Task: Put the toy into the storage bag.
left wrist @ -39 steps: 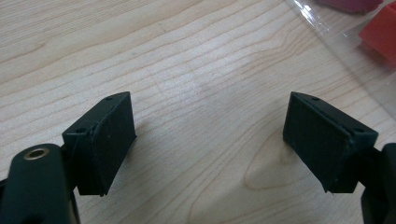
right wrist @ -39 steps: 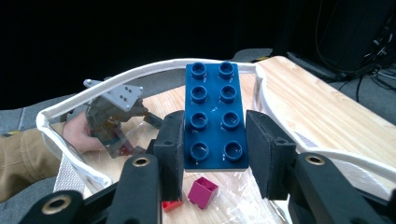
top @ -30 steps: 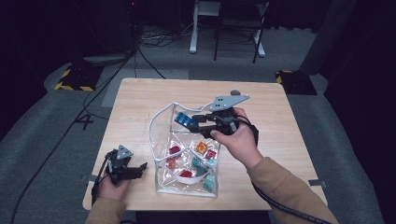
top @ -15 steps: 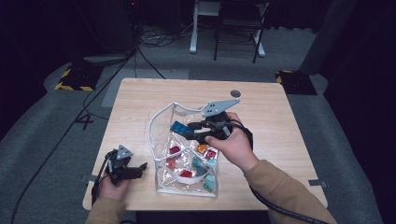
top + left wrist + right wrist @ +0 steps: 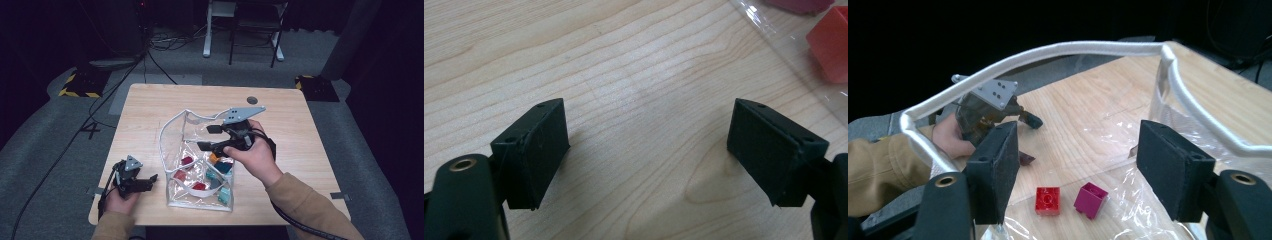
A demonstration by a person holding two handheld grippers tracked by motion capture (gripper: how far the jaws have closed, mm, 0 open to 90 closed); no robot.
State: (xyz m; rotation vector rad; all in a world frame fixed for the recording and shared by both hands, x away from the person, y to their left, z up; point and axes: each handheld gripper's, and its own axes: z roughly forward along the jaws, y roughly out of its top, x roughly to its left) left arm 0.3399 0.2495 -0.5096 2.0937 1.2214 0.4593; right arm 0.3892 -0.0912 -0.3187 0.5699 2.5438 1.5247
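Over the mouth of the clear plastic pouch, the right tool has just been opening its jaws, and nothing sits between them now. So I'd guess a block was just let go: red brick and magenta brick lie inside on the film, alongside more coloured blocks. Pouch sits mid-worktop, white rim arching up. Left tool rests by the pouch's left side, jaws apart, nothing in them. Next move, I reckon: back the right tool out without snagging the rim, then find another brick.
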